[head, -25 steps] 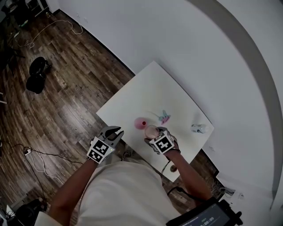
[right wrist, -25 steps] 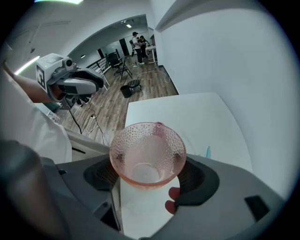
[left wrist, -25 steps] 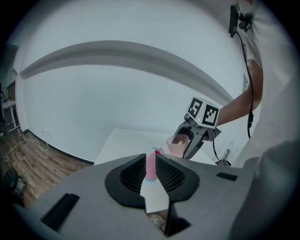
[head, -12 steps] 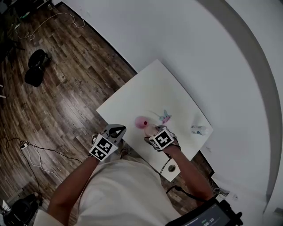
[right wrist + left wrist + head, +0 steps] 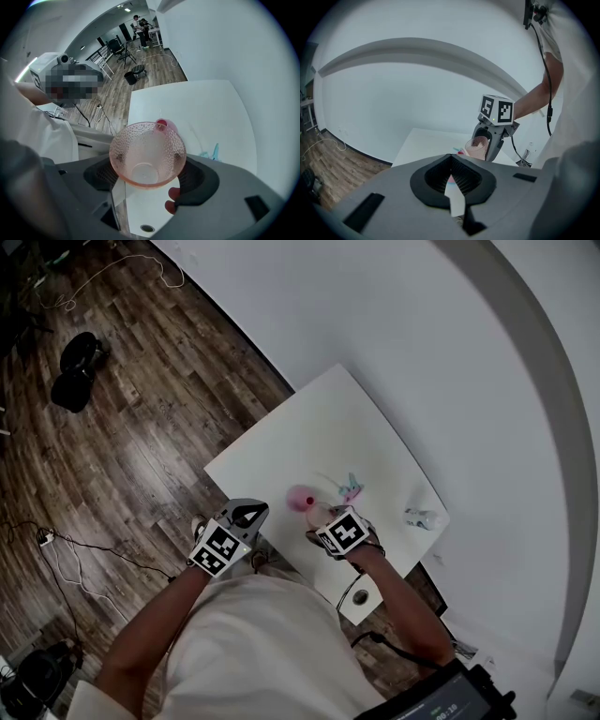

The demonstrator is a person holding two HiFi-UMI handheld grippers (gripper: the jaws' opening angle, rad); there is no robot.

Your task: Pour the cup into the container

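Right gripper: jaws clamped on the lower wall of the pink dimpled translucent cup, gripper pitched steeply down, cup mouth facing away from the wrist. Left gripper: jaws fully together, nothing between them, idle off to the right gripper's left and apart from the work. Risks: the cup is conical and held low on a tapering wall, so further tilt could make it slide or swivel in the pads. The small pink round container stands unsteadied on the white table, so a nudge from the cup rim could shift or tip it, and its mouth looks narrower than the cup's, so a pour could overshoot. Container position: just ahead of and below the cup's far rim, in line with the right jaws. Cup interior looks empty; a red spot shows at the container.
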